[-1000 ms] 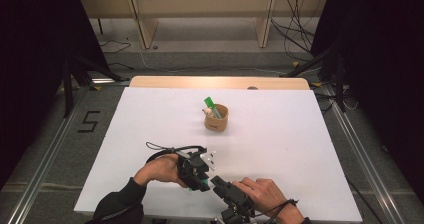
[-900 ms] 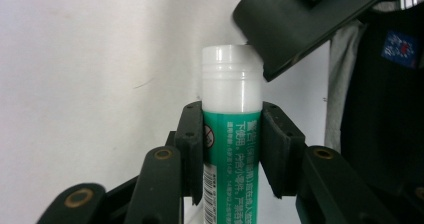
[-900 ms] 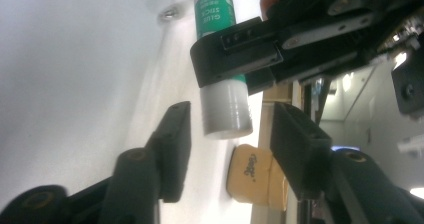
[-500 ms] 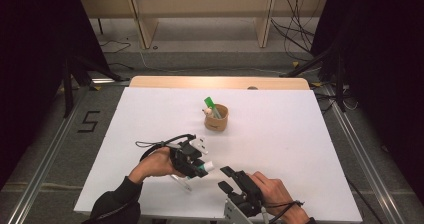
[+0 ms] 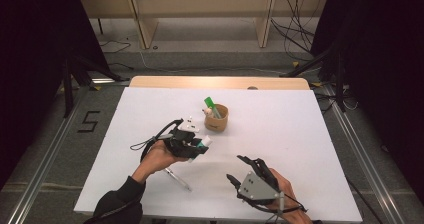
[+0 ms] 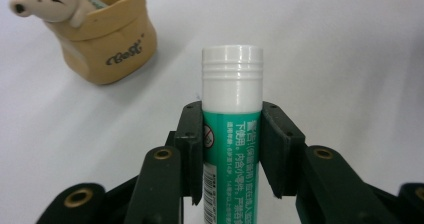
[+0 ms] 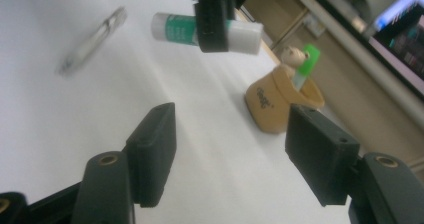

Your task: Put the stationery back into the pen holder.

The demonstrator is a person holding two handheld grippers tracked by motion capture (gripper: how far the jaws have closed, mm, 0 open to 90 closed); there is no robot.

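1. While the left gripper (image 6: pixel 232 149) hangs above the white table (image 5: pixel 300 134), its two black jaws are clamped on a green-and-white glue stick (image 6: pixel 232 114), whose white cap pokes out past the jaw tips.
2. In the high view, the glue stick (image 5: pixel 202 143) sits just short of the tan pen holder (image 5: pixel 217 118), apart from it.
3. The pen holder (image 6: pixel 107 39) carries a small bear figure (image 6: pixel 47 4) at its rim and a green marker (image 5: pixel 209 105) inside.
4. The right gripper (image 7: pixel 227 149) is near the table's front edge, its jaws having just been opening; they stand apart with nothing between them.
5. A slim clear item, perhaps a pen (image 5: pixel 177 179), lies flat on the table between the two hands.
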